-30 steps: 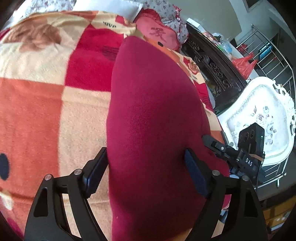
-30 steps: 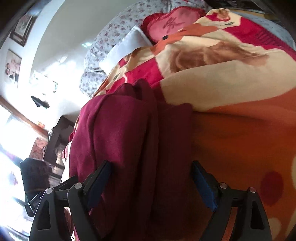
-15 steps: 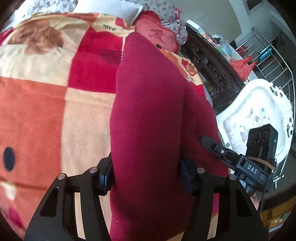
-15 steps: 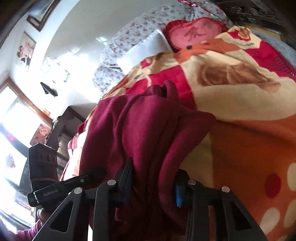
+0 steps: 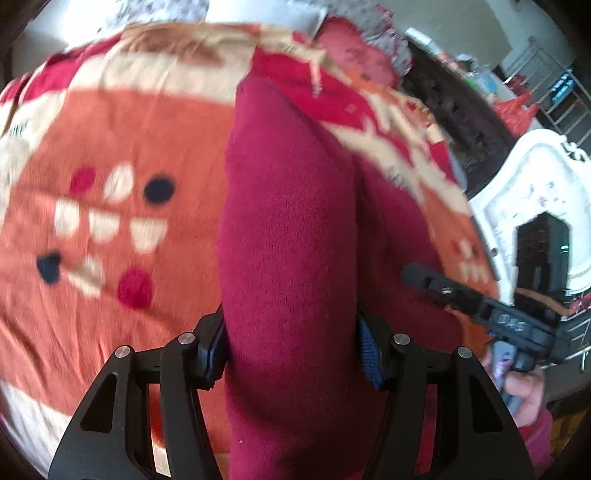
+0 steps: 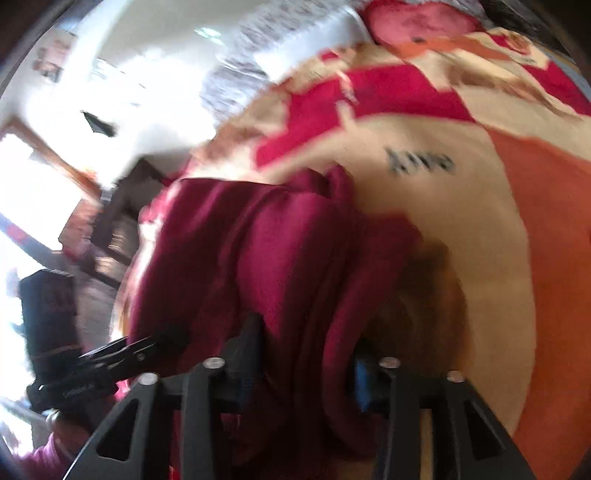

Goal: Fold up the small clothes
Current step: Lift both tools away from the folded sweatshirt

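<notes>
Left wrist view: left gripper [image 5: 291,354] pinching maroon garment [image 5: 291,236] between jaws, lifted off patterned blanket [image 5: 103,155]. Right gripper [image 6: 303,363] likewise clamping bunched cloth, probably carrying over a fold.

Cloth [image 5: 291,236] is dark red all over, no pattern. Blanket [image 5: 110,277] under it is orange w/ cream bands & bright red blocks, plus small cream, red & dark blue dots. Some black letters on a cream part. Pillow [image 6: 417,20] at the far end is pink-red. Grippers: black arms w/ blue pads [image 5: 367,349]. Chair [image 5: 535,184] at the side is white w/ small flowers.
</notes>
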Available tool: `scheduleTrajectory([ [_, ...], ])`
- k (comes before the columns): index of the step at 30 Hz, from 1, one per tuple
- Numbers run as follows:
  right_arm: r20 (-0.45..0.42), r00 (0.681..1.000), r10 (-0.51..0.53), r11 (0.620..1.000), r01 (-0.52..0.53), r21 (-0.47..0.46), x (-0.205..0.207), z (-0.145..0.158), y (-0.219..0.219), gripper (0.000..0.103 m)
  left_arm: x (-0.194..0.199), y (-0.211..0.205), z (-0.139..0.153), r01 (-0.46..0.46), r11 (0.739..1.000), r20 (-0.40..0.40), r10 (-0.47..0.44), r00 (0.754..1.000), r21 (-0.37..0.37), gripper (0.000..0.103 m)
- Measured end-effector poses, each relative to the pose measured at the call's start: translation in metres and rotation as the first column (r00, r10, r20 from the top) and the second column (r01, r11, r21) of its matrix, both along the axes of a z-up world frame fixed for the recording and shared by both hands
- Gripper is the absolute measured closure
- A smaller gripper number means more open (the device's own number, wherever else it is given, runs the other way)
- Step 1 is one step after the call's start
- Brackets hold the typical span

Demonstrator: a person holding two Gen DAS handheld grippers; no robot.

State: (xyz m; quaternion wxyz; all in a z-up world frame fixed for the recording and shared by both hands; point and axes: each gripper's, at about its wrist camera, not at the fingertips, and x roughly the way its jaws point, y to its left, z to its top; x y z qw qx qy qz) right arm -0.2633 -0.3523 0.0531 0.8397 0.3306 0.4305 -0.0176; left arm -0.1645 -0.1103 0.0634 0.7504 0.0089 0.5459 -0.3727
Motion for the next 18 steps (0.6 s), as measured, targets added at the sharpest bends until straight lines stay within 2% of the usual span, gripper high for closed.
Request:
scheduleTrajectory([
  [4,0.023,0.999,-0.048,0.992,0.051,-0.112,-0.021,0.030,0.012,0.052,-0.005,0.008,0.004,-0.042,0.999,0.046,0.041,0.998,0.015,0.039],
  [6,0.063,0.998,-0.015,0.984,0.026,-0.177,-0.026,0.050,0.022,0.052,-0.006,0.010,0.007,-0.052,0.998,0.074,0.050,0.996,0.021,0.038],
  [9,0.119,0.990,0.077,0.973,-0.049,-0.224,-0.024,0.070,0.046,0.052,-0.011,0.013,0.017,-0.084,0.995,0.171,0.075,0.982,0.045,0.037],
  [12,0.115,0.979,0.166,0.961,-0.134,-0.242,-0.014,0.067,0.068,0.062,-0.012,0.012,0.022,-0.092,0.993,0.228,0.074,0.971,0.070,0.037],
  [14,0.088,0.976,0.197,0.949,-0.167,-0.267,-0.012,0.057,0.080,0.064,-0.013,0.014,0.024,-0.101,0.992,0.254,0.078,0.964,0.080,0.037],
  [18,-0.001,0.984,0.180,0.930,-0.171,-0.325,-0.020,0.029,0.087,0.068,-0.014,0.023,0.028,-0.130,0.988,0.282,0.103,0.954,0.078,0.037],
])
